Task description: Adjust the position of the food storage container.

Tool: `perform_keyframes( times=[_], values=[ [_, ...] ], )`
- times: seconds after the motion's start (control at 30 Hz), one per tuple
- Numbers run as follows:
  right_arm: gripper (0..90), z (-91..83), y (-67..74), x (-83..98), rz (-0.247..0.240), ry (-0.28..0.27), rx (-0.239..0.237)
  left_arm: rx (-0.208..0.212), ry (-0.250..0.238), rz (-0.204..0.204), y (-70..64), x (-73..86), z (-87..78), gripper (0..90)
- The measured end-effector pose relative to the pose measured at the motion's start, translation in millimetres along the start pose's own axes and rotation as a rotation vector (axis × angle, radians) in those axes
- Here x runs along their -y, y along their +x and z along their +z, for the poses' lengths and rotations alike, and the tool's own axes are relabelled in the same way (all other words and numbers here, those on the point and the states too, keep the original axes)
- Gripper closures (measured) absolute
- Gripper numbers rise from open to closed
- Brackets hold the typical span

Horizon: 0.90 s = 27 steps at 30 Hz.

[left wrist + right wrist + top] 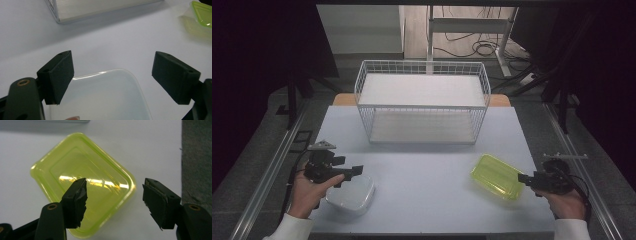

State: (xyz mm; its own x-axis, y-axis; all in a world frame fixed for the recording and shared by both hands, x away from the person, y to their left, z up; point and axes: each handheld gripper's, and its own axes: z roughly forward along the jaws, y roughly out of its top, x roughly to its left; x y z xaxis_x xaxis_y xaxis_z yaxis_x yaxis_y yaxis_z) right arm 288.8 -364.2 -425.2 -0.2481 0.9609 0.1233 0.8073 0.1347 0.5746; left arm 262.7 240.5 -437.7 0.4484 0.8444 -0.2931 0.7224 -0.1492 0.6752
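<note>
Looks like the reach-in step for 2 pickups at once: each hand is lining its tool up on a box, nothing gripped yet. The left gripper (346, 172) hovers right over the milky white translucent plastic container (354, 194) at the near left of the pale grey table (427, 170), jaws spread wide, with the container's rounded corner sitting between and below them in the left gripper view, pads clear of it. The right gripper (523, 178) comes in from the right edge at the yellow-green translucent plastic container (497, 176), which lies flat near the table's right side; its jaws are also apart, straddling the near corner of the lid without pressing. Both forearms enter low from the bottom, hands wrapped around the tools, pointing inward. Next, I'd guess, each needs to drop onto a rim and squeeze, probably heading for the white wire basket (422, 100) at the back.
</note>
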Motion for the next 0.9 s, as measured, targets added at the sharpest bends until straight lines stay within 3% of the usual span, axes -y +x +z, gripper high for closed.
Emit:
perform_keyframes(
  times=[0.3, 0.33, 0.4, 0.57, 0.9],
  values=[
    [50.6, 2.7, -12.9, 11.7, 0.036, 0.054, 0.045, -0.006, -0.016, 0.004, -1.9, -3.6, 1.7, 18.1],
    [60.1, 4.6, -15.4, 12.7, 0.038, 0.069, 0.058, -0.009, -0.014, 0.01, -1.6, -3.4, 1.8, 18.1],
    [64.5, 7.0, -16.6, 13.2, 0.034, 0.077, 0.066, -0.012, -0.015, 0.009, -1.4, -3.0, 1.3, 18.1],
    [88.0, 23.5, -22.4, 15.1, 0.02, 0.154, 0.078, -0.019, -0.018, 0.009, -0.6, -2.1, -1.1, 18.0],
    [89.1, 35.9, -19.6, 15.7, 0.004, 0.209, 0.092, -0.028, -0.045, 0.007, -0.5, -1.0, -4.9, 18.4]
  ],
)
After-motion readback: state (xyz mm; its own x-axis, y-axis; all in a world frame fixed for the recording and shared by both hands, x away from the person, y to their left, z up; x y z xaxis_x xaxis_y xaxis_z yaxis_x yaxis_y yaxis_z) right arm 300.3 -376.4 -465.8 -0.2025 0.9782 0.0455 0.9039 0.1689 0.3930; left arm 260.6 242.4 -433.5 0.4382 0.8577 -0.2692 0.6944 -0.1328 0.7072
